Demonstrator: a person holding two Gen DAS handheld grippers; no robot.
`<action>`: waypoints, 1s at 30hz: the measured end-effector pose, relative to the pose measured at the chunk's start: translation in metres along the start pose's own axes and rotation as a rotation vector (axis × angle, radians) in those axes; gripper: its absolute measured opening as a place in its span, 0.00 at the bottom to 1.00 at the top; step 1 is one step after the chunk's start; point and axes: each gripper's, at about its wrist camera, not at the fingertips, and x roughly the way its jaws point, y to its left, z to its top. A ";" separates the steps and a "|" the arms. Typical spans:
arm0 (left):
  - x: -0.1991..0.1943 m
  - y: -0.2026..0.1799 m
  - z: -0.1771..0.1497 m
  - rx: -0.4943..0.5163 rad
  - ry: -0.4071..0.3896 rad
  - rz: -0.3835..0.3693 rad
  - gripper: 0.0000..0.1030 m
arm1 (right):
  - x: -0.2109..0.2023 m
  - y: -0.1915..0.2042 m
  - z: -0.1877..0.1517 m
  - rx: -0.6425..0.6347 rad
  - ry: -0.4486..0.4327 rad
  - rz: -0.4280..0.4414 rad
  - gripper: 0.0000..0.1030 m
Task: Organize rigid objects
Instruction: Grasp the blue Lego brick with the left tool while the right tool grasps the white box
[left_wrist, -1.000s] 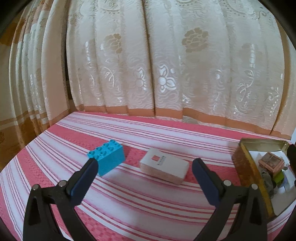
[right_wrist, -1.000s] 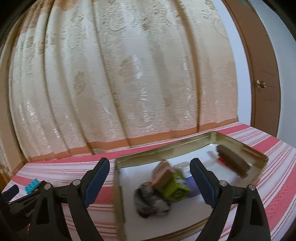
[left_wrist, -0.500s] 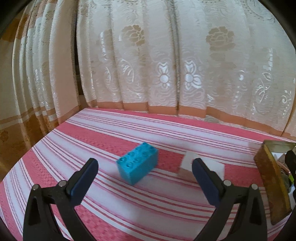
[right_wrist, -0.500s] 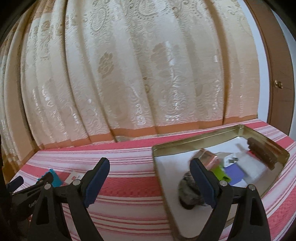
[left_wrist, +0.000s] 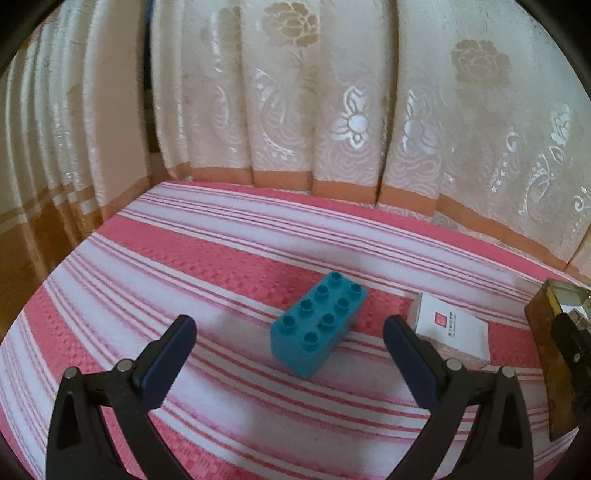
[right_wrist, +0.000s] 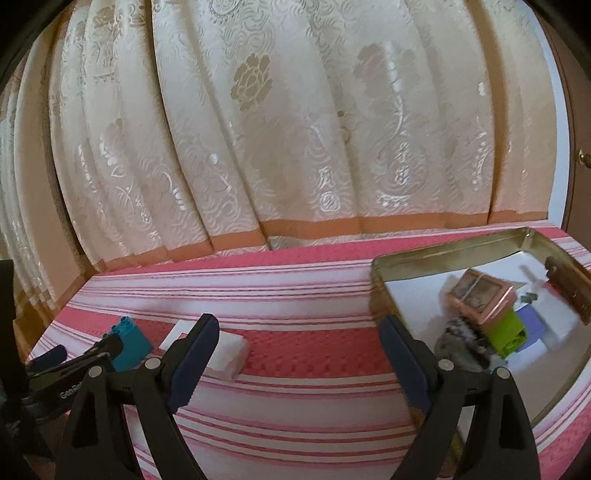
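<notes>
A teal studded brick (left_wrist: 318, 325) lies on the pink striped cloth, just ahead of my open left gripper (left_wrist: 290, 339) and between the lines of its fingers. To its right rests a small white box (left_wrist: 448, 330) with a red square mark. In the right wrist view my right gripper (right_wrist: 299, 336) is open and empty above the cloth; the white box (right_wrist: 225, 350) is partly behind its left finger and the teal brick (right_wrist: 131, 341) lies farther left. A gold tin (right_wrist: 380, 266) at the right holds a copper box (right_wrist: 480, 301), a green block (right_wrist: 508, 332) and other small items.
Cream patterned curtains (left_wrist: 332, 110) hang along the far edge of the table. The tin's brown wall (left_wrist: 546, 354) sits at the right edge of the left wrist view. The left gripper's arm (right_wrist: 70, 373) shows at the lower left of the right wrist view. A brown door frame (right_wrist: 576, 147) stands at the right.
The left gripper has swung left and closed in on the teal brick, which now sits between its fingers' lines. The right gripper has swung left, away from the tin, over the cloth.
</notes>
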 end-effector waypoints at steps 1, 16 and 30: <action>0.002 -0.001 0.001 0.012 0.000 0.000 0.99 | 0.001 0.002 0.000 -0.001 0.005 0.003 0.88; 0.045 0.017 0.013 -0.004 0.165 -0.070 0.59 | 0.026 0.022 0.000 -0.006 0.102 0.054 0.88; 0.036 0.036 0.009 -0.098 0.124 -0.056 0.30 | 0.059 0.061 0.002 -0.031 0.228 0.104 0.88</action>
